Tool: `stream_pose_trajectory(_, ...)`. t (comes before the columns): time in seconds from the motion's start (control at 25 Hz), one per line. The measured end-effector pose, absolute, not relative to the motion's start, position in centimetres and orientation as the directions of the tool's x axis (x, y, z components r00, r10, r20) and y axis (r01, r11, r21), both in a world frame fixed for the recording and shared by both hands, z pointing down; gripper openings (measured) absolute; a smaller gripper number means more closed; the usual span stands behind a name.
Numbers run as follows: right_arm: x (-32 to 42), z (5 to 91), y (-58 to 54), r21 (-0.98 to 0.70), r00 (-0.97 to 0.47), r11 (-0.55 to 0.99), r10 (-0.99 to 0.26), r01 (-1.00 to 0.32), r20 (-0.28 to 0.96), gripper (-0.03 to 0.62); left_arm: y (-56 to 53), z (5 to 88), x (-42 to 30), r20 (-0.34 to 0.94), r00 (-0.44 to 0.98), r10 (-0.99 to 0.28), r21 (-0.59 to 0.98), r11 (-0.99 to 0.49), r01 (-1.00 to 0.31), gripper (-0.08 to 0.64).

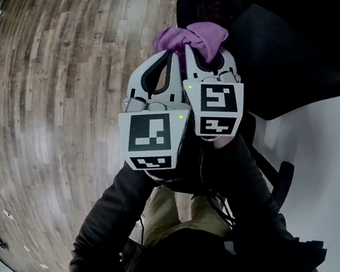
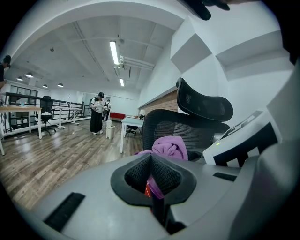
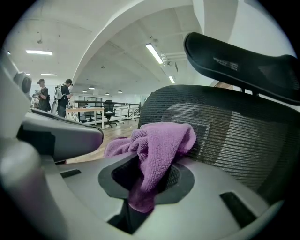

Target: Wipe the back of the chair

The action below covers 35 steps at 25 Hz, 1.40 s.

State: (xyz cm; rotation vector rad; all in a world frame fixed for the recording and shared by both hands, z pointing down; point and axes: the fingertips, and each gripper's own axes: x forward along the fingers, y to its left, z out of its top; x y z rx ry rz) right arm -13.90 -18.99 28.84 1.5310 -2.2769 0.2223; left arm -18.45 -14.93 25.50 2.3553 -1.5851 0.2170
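Wooden floor (image 1: 58,85) below; left gripper (image 1: 170,56) and right gripper (image 1: 208,55) both pinch the purple cloth (image 1: 197,34) by the chair back (image 1: 282,43); wiping looks barely begun.

Chair (image 1: 282,43) cut off at top, right edges; cloth (image 3: 159,140) lower end hidden inside right claw (image 3: 149,177).

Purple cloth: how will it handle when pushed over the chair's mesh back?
The purple cloth droops in folds from the right gripper, so probably floppy and light. Its terry pile would likely drag, not slide, on the mesh backrest.
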Motion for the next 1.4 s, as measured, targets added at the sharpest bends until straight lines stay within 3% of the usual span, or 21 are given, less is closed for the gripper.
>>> stream_pose_trajectory(1.4, -1.9, 29.0, -17.4, 0.032, -0.294, 0.332, -0.874, -0.943, 0.387, 0.08, -14.7, 25.9, -6.0, 0.324, 0.482, -0.814, 0.123, -0.469, -0.875, 0.009)
